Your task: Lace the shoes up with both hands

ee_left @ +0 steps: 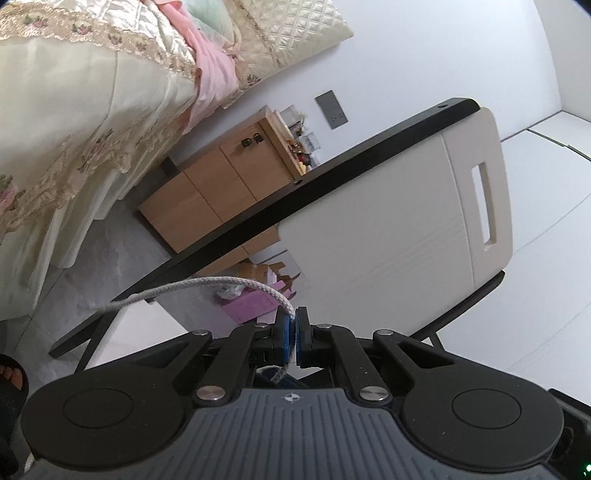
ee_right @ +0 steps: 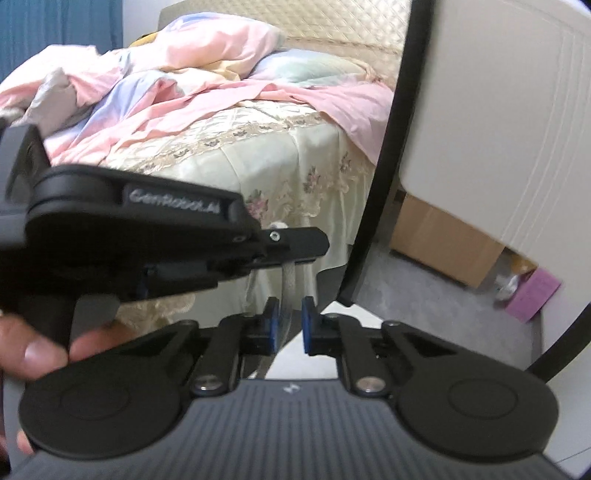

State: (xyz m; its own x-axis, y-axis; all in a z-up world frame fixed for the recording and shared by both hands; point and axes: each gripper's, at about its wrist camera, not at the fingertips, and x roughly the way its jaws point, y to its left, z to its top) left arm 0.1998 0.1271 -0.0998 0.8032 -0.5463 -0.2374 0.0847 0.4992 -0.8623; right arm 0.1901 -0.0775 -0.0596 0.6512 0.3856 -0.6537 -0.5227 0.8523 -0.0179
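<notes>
Clamped between the blue pads of the left hand-held gripper (ee_left: 291, 332), low in its frame, a grey shoelace (ee_left: 207, 286) is seen arching away to the left. At lower centre of the other view, the right hand-held gripper (ee_right: 287, 325) is shown with its pads parted around the lace hanging from the left one, not pressing it. No shoe is seen, so progress cannot be judged; threading and tying presumably remain.

a home bedroom. a bed (ee_right: 258, 147) carries a cream quilted cover with lace trim, a rumpled pink sheet (ee_right: 155, 92) and a pillow (ee_right: 306, 66). a wooden cabinet (ee_left: 221, 173) stands by the white wall, small clutter on top. cardboard boxes (ee_right: 443, 240) sit on the grey floor (ee_left: 110, 258), and a blue curtain (ee_right: 59, 26) hangs behind the bed.
</notes>
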